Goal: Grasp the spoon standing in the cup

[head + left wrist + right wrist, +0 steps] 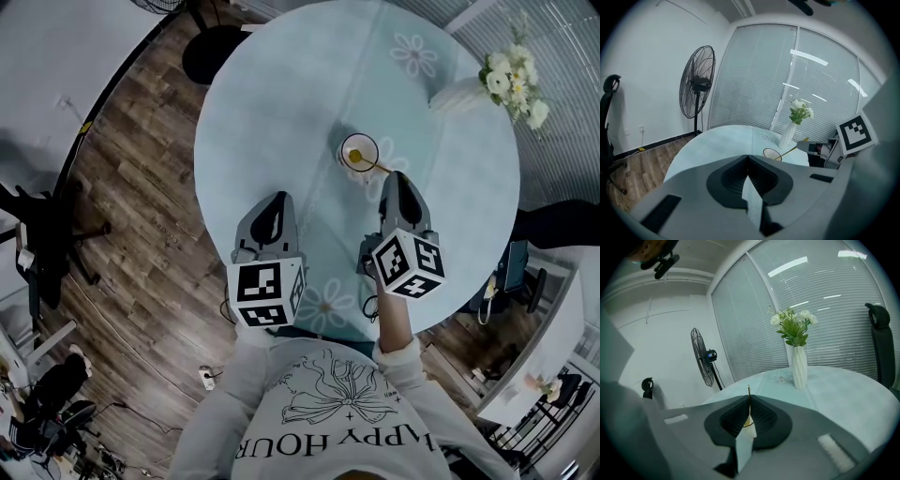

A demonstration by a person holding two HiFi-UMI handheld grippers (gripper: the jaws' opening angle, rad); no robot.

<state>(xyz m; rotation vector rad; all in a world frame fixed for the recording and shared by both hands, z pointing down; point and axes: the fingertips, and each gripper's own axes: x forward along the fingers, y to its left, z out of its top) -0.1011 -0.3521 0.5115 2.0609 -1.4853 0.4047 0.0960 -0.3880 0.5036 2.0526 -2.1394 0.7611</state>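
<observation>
Your right gripper (748,399) is clamped on the spoon (748,391). Its jaws are drawn almost together, the thin gold handle is pinched between the ribbed pads, and the handle's tip pokes out just above them. Your left gripper (747,157) has its jaws closed on each other with nothing between them, and it hangs over the near side of the round table (281,94), well apart from the work.

From the head view, the cup (359,152) sits near the middle of the table with its gold rim showing. The spoon (378,167) leans out of it over the rim toward your right gripper (396,176). Its bowl end appears to be still inside the cup, though the yellowish interior makes it hard to say for certain.

The spoon looks light, stiff and probably slick, like polished metal. A handle this narrow will likely want to swivel or slide between the pads, so the firm pinch you have near the upper end of the handle seems the right place. The cup looks small and light too. If the spoon drags on the rim, it could tip or skate on the cloth. The white vase (459,94) stands well clear beyond it.
</observation>
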